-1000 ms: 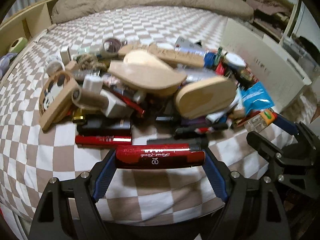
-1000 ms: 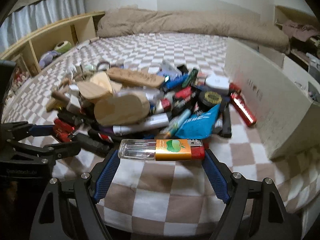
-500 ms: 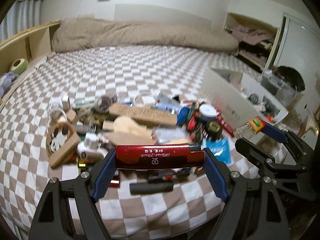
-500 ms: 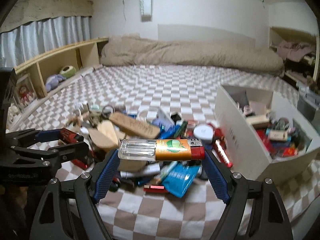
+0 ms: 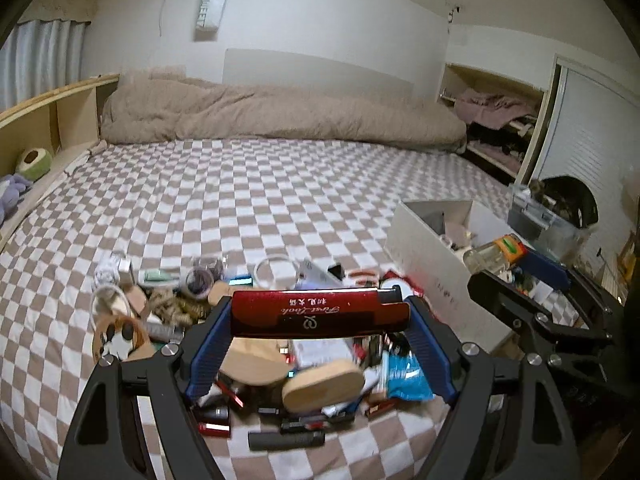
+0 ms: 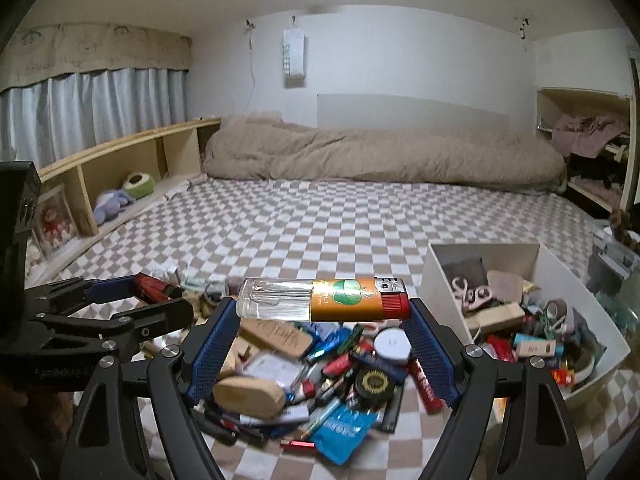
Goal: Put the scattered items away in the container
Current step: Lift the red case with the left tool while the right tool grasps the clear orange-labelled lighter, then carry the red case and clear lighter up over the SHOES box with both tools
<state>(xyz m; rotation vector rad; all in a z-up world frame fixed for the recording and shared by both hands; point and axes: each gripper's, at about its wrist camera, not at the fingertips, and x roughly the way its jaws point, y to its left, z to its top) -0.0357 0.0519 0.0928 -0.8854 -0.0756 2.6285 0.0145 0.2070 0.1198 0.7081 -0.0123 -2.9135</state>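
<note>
My left gripper [image 5: 320, 316] is shut on a dark red flat case [image 5: 320, 312], held crosswise high above the pile of scattered items [image 5: 280, 376] on the checkered bed. My right gripper [image 6: 322, 306] is shut on an orange and clear lighter [image 6: 324, 300], also held crosswise above the pile [image 6: 320, 368]. The white container [image 6: 440, 276] stands on the bed to the right, partly filled with small items; it also shows in the left wrist view [image 5: 424, 256]. The right gripper shows at the right of the left wrist view [image 5: 504, 252], near the container.
A beige duvet [image 6: 380, 156] lies across the far end of the bed. A wooden shelf [image 6: 120, 168] with soft toys runs along the left. An open closet [image 6: 588, 148] and a clear bin [image 5: 552, 216] are at the right.
Both grippers have risen well above the bed with their items still held. The pile now lies lower in both views and the open top of the container has come into sight.
</note>
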